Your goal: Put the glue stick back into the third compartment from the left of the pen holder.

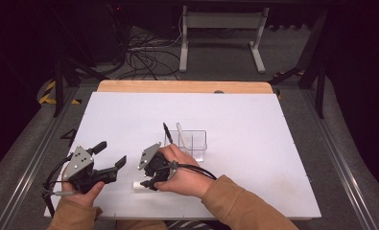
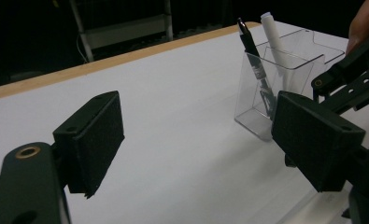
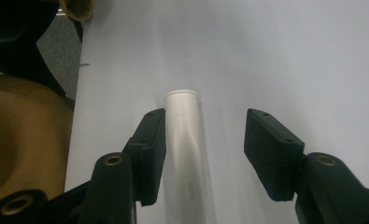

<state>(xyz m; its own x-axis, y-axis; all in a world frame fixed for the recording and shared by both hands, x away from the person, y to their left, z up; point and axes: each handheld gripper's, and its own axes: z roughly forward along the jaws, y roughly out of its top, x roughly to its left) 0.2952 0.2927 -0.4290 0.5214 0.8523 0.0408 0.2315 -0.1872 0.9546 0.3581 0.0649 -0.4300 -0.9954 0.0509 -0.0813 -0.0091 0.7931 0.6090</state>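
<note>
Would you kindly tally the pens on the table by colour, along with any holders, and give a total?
White pens: 2, one in the holder, one lying between the right gripper's open jaws
Black pens: 1
Clear holders: 1
Total: 4

A: The flat white counter (image 1: 254, 143) takes nearly all the light in the high view; it reads bright and even, while the floor and room beyond its far edge sink into near black.

B: Light comes from overhead, I'd say. Shadows are short and soft, just a faint one under the clear plastic pen holder (image 1: 193, 143).

A: Agreed. No hard glare there. In the left gripper view the holder's clear walls (image 2: 285, 79) catch pale highlights, and the near black jaws are soft, out of focus.

B: The right gripper view is dimmer and greyish. The white cylindrical marker (image 3: 188, 149) is slightly blurred, with a dull sheen along it and a soft shadow on its left.
</note>
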